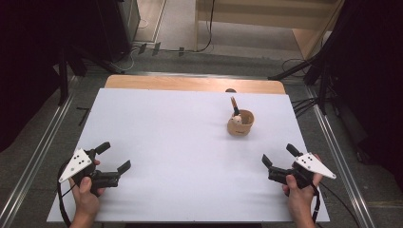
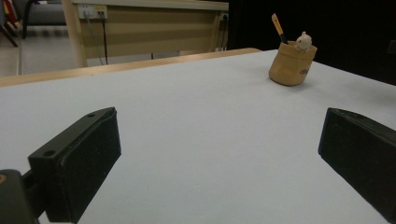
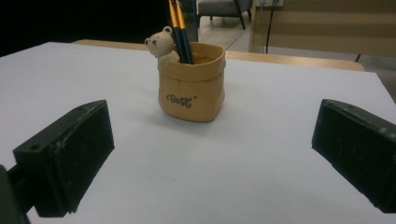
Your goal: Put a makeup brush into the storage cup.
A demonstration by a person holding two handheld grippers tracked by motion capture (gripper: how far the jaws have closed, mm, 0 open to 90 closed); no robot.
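Ahead of the right gripper (image 1: 280,164), a tan holder (image 3: 192,84) is standing upright on the white table (image 1: 180,156), well apart from its wide-open jaws. Inside, two pencils (image 3: 180,28) are leaning beside a small bear figure (image 3: 161,44). The left gripper (image 1: 111,161) is resting farther off, jaws likewise spread and gripping nothing.

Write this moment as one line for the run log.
left gripper: open, empty | right gripper: open, empty | pen holder: upright on table, untouched, pencils inside
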